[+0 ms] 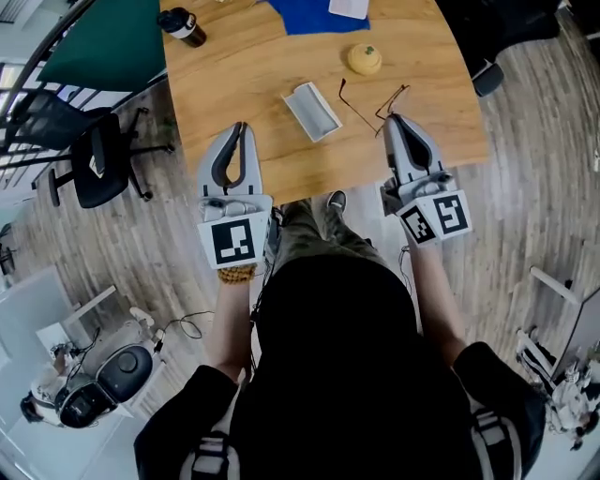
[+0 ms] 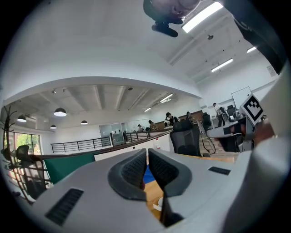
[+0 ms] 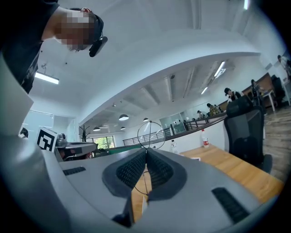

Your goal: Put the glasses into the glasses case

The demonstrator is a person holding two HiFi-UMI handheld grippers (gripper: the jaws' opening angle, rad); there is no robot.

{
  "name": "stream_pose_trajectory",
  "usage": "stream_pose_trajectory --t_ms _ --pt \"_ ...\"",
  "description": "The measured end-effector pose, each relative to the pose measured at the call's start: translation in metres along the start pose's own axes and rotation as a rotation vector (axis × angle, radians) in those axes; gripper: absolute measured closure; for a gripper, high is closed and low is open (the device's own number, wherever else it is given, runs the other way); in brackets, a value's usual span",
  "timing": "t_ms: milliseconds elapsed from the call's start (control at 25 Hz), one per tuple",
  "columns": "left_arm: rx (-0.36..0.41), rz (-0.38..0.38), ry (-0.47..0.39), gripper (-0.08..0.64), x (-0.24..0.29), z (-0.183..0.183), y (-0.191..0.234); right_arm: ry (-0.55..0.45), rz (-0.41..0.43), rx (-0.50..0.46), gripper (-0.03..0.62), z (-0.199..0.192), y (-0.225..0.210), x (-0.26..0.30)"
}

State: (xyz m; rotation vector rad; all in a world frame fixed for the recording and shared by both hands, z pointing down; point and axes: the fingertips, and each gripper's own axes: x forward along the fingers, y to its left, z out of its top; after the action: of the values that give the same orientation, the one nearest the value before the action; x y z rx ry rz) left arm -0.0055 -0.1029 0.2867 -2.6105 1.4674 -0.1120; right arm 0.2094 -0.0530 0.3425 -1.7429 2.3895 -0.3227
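The glasses are a thin dark wire pair, held just above the wooden table near its front right edge. My right gripper is shut on their frame. In the right gripper view a round lens ring stands up past the closed jaws of the right gripper. The glasses case, pale grey and open, lies on the table to the left of the glasses. My left gripper hovers over the table's front edge, left of the case, shut with nothing in it; the left gripper shows its pads almost touching.
A yellow round object, a blue cloth with a white sheet, and a dark bottle sit farther back on the table. A black office chair stands on the floor to the left, another chair at the right.
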Motion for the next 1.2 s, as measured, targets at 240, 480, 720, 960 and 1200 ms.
stream_pose_trajectory --t_ms 240,480,720,960,1200 --pt "-0.082 0.033 -0.006 0.528 0.004 -0.016 0.019 0.04 0.027 0.013 0.577 -0.024 -0.001 0.02" --pt "-0.151 -0.042 0.04 0.528 -0.003 -0.042 0.031 0.019 0.079 0.083 0.577 -0.023 0.013 0.028" --pt "-0.297 -0.231 0.046 0.528 0.011 -0.043 -0.012 -0.077 0.295 0.303 0.577 0.001 0.058 0.024" --pt "-0.292 -0.292 0.025 0.528 0.026 -0.024 -0.037 -0.15 0.403 0.545 0.577 0.008 0.079 0.019" --pt "-0.261 -0.314 0.025 0.528 0.032 -0.019 -0.041 -0.2 0.358 0.604 0.577 0.01 0.066 0.018"
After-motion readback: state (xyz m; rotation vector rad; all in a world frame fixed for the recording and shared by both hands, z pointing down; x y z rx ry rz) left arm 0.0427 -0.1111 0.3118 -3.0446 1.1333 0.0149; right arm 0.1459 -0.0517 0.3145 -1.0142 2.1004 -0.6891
